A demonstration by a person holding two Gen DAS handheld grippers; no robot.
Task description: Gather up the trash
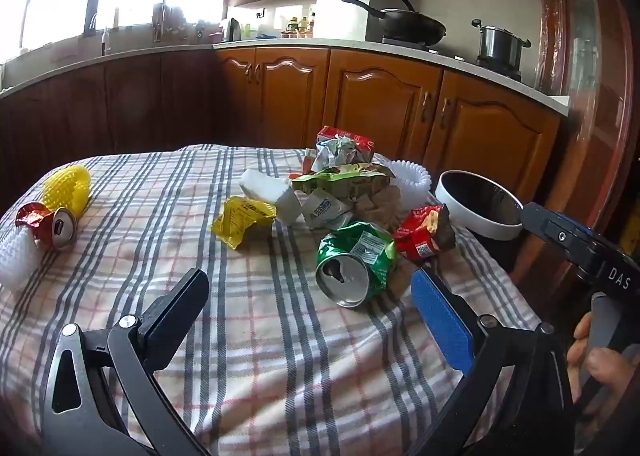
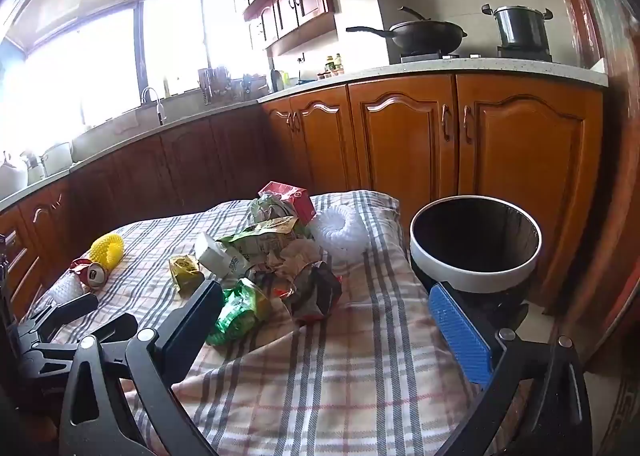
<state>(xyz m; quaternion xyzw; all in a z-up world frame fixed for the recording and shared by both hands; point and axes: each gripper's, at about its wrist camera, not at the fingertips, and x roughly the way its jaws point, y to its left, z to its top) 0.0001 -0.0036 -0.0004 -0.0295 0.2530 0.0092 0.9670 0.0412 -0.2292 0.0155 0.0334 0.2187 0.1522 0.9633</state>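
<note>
at the far left edge of the checked tablecloth (image 1: 280, 356) lie a white foam net (image 1: 16, 260), a crushed red can (image 1: 52, 226) and a yellow foam net (image 1: 68, 188), well apart from the rest. toward the middle sits a yellow wrapper (image 1: 244, 220), then a heap: a white carton (image 1: 272, 192), green packets, a red box (image 1: 348, 144) on top and brown paper, probably pushed together so it can be cleared in few trips. nearest the left gripper (image 1: 310, 304), which hangs wide and empty over the cloth, is a crushed green can (image 1: 354, 260), just ahead between its fingers and likely the first pick. touching the can's right is a red snack bag (image 1: 424, 234). the right gripper (image 2: 324, 308) is also wide with nothing in it, angled down at the heap. at the far right stands the bin (image 2: 476, 272), mouth up beside the table edge, placed within easy reach for dropping trash.
</note>
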